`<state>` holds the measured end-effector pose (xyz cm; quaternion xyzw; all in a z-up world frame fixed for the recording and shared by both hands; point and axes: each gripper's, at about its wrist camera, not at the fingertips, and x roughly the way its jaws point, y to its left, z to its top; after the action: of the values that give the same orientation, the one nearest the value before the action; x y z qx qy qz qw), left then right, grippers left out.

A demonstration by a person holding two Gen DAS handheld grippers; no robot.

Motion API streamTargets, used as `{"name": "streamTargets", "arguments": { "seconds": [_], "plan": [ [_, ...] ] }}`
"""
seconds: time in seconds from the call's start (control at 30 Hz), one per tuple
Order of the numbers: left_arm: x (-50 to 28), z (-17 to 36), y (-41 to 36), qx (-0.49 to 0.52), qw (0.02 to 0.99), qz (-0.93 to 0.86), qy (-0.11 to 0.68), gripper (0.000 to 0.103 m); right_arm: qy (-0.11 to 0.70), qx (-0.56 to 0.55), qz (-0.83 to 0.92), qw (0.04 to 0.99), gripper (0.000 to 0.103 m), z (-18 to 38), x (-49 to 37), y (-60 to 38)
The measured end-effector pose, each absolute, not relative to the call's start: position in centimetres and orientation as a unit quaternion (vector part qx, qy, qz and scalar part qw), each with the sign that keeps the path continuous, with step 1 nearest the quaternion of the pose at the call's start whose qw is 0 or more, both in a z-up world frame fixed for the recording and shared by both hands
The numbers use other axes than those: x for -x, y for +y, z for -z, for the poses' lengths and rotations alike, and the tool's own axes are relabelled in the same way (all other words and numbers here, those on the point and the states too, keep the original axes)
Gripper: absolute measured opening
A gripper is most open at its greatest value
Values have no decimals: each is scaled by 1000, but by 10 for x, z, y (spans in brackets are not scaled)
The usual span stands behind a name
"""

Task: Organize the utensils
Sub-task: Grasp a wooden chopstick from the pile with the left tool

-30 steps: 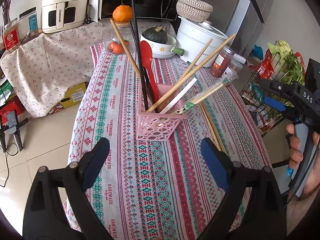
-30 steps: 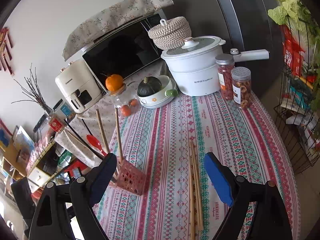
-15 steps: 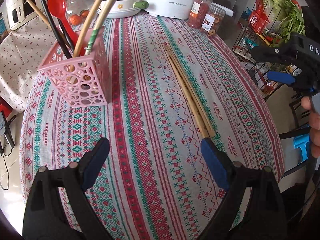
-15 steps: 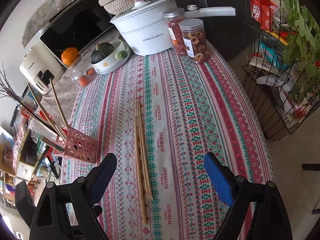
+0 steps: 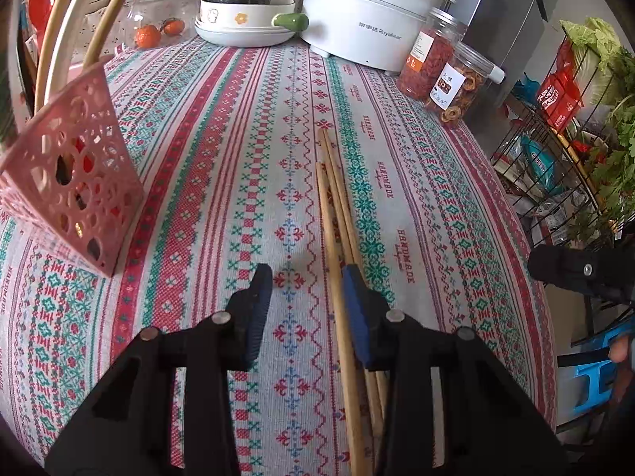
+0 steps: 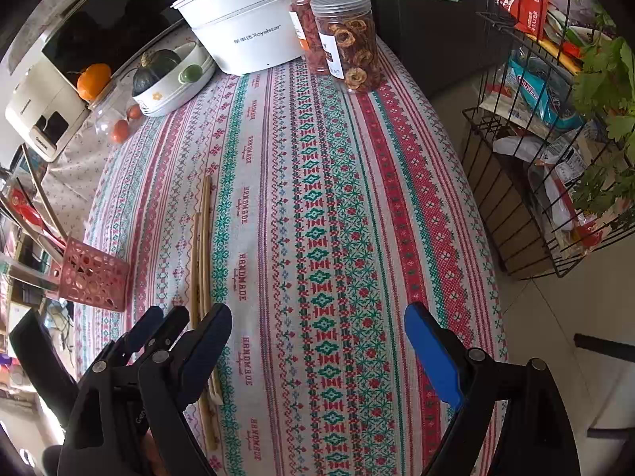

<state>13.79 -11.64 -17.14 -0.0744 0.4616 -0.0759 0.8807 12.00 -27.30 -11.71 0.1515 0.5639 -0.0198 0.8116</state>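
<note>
Chopsticks (image 5: 337,202): loose bundle flat on tablecloth (image 5: 222,150), long axis running near to far, right of pink holder (image 5: 75,182). Left gripper (image 5: 307,281): nearer; jaws just narrowed, half closed, gripping nothing; one stick just inside right pad, the rest under or beyond it. Right gripper (image 6: 317,331): jaws wide, empty, bundle at its left finger. Next: shift left gripper slightly right.

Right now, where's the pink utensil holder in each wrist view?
Left wrist: pink utensil holder at the left edge, mid-height, tilted by the lens.
Right wrist: far left, lower-middle, left of the loose chopsticks.
Shared landmark: white pot at the table's far end.
</note>
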Motion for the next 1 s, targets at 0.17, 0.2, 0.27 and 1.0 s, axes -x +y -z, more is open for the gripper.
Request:
{"name": "streamTargets", "arguments": {
  "seconds": [0.17,0.2,0.27,1.0],
  "plan": [
    [-153,176,-126,61,885,65,457,25,564,-147,17,812,90,118,-121,-277],
    [-157,177,-128,58,886,64,456,25,565,-146,16,812,90,118,-121,-276],
    [-162,177,-129,52,886,64,457,25,567,-145,14,811,90,119,-122,-275],
    [-94,146,-95,9,859,166,484,7,570,-115,19,813,90,122,-138,-247]
  ]
}}
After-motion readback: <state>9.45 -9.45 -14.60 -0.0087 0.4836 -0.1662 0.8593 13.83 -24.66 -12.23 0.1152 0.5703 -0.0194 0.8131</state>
